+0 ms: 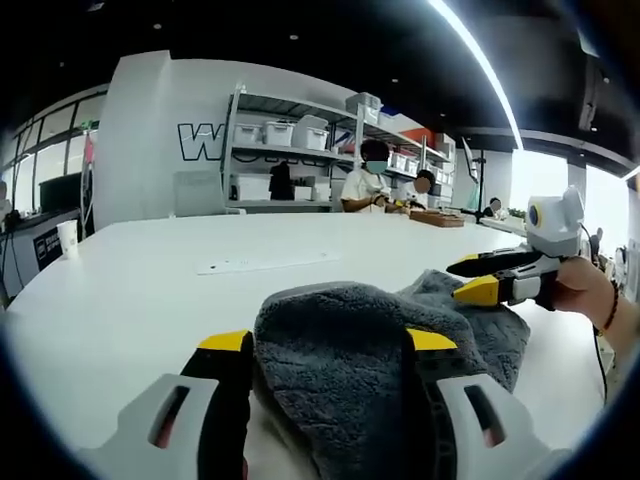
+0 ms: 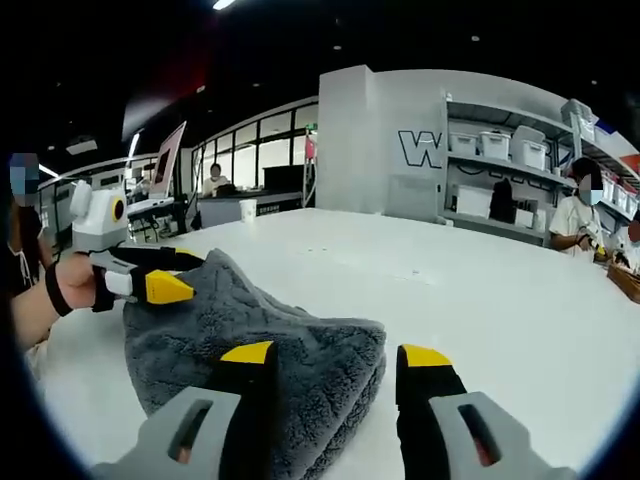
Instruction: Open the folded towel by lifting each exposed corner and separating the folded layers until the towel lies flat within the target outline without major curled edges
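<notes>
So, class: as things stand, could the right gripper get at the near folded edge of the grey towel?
Probably yes. The right gripper has its jaws apart, the towel edge lies between them on the white table, and nothing blocks it. The left gripper works the far side.

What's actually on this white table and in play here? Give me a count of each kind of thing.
Grey towel: 1
Hand-held claws: 2, the left claw and the right claw
Paper cup: 1
Sheet of paper: 1
Total: 5

Grey towel (image 1: 345,355); white table (image 1: 150,290)
</notes>
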Available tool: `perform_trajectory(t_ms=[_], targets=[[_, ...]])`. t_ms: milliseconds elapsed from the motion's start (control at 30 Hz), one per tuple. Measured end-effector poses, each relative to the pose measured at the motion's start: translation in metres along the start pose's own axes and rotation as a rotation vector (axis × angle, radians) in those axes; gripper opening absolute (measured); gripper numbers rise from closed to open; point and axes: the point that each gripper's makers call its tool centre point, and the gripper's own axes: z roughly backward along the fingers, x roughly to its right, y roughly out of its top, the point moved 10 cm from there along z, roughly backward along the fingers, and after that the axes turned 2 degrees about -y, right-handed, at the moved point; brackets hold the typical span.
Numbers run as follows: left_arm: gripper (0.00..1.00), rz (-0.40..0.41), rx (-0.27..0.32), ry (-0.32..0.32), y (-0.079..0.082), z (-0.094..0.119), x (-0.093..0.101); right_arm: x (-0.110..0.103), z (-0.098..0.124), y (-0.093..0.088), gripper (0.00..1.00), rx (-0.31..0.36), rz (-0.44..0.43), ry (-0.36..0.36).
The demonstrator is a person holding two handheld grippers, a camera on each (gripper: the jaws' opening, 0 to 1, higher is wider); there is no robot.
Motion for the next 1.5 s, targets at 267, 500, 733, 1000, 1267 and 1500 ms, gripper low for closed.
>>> perform_trajectory(t_ms=[267, 500, 733, 1000, 1267, 1500], targets=[[0.52, 0.002, 0.017, 0.02, -0.001, -0.003, 0.0, 0.004, -0.003, -0.002, 0.43, 0.018, -0.033, 0.001], [0.52, 0.011, 0.018, 0.018, 0.0, -0.008, -0.004, 0.004, -0.007, -0.003, 0.42, 0.025, -0.04, 0.005], [0.5, 0.024, 0.015, 0.015, -0.001, -0.011, -0.007, 0.001, -0.013, -0.002, 0.42, 0.019, -0.003, -0.009], [0.34, 0.031, 0.042, 0.019, -0.003, -0.011, -0.011, 0.0, -0.012, -0.002, 0.41, 0.027, -0.019, -0.01], [0.25, 0.046, 0.045, 0.026, -0.004, -0.011, -0.015, -0.001, -0.013, -0.001, 0.41, 0.03, -0.024, -0.017], [0.17, 0.058, 0.052, 0.041, -0.006, -0.008, -0.017, -0.001, -0.01, -0.005, 0.41, 0.022, -0.03, -0.027]])
